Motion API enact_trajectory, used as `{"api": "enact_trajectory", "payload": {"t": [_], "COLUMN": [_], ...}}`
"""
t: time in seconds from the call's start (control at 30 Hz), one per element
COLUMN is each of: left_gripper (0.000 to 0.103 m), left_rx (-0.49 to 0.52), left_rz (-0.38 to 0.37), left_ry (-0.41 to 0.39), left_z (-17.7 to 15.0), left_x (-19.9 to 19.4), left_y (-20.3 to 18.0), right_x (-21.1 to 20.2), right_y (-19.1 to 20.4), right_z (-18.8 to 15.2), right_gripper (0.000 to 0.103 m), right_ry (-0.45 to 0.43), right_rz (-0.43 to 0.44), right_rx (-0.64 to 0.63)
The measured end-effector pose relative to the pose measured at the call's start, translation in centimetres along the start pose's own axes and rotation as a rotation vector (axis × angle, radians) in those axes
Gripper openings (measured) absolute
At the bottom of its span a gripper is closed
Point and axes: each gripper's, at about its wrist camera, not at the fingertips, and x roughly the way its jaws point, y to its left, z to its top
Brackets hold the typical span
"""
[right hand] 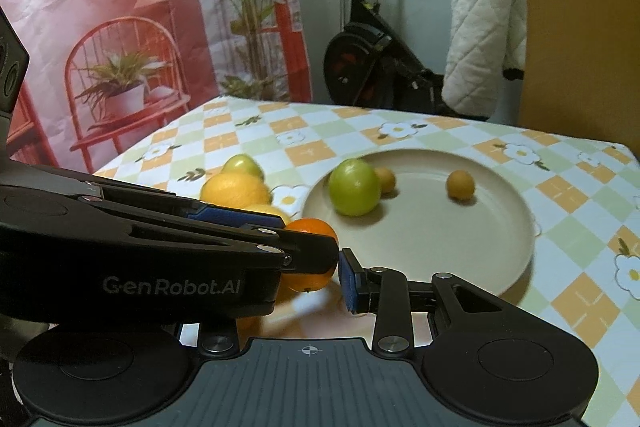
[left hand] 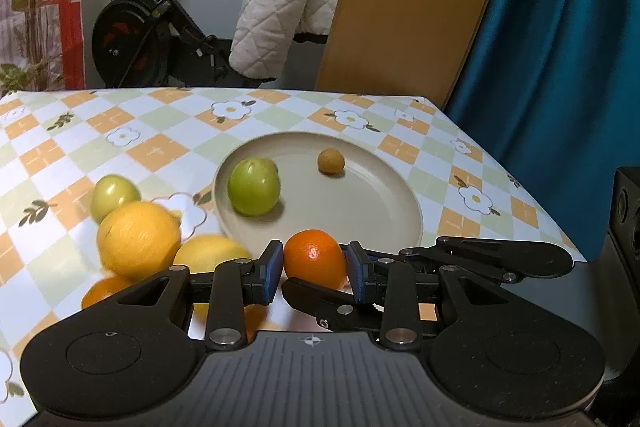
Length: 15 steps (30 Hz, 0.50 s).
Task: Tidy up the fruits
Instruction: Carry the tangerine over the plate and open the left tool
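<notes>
My left gripper (left hand: 315,265) is shut on a small orange (left hand: 315,258), held just in front of the near rim of the beige plate (left hand: 360,203). The plate holds a green apple (left hand: 253,186) and a small brown fruit (left hand: 331,161); the right wrist view shows a second small brown fruit (right hand: 386,179) behind the apple (right hand: 354,187). A yellow orange (left hand: 138,239), a lemon (left hand: 210,255), another green apple (left hand: 114,193) and an orange fruit (left hand: 106,291) lie left of the plate. In the right wrist view the left gripper crosses over my right gripper (right hand: 316,275), hiding its left finger.
The table has a checked flower-print cloth (left hand: 120,135); its right edge drops off near a black device (left hand: 626,211). An exercise bike (left hand: 140,27) with a white quilt, a brown panel and a blue curtain stand behind the table.
</notes>
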Motion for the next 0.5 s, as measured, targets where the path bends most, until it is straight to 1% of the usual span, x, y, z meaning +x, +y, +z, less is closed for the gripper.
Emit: {"api": "enact_trajectory", "payload": {"t": [0.1,0.27,0.5], "left_gripper": [0.036,0.036,0.036], "left_rx": [-0.004,-0.064,-0.047], "left_rz": [-0.011,-0.038,-0.019], "left_ry": [-0.001,0.019,0.045], "left_z": [0.8,2.6,4.2], "left_x": [1.0,3.2,6.5], "left_y": [0.2,1.0,0.5], "right_x": [0.6,2.1,4.5], "right_y": [-0.7,-2.3,-4.7], "right_z": [0.4,1.5,2.5], "right_gripper": [0.031,0.031,0.031], "right_ry": [-0.008,-0.011,0.003], "right_rz": [-0.014,-0.027,-0.047], "right_rx": [-0.004,0.003,0.019]}}
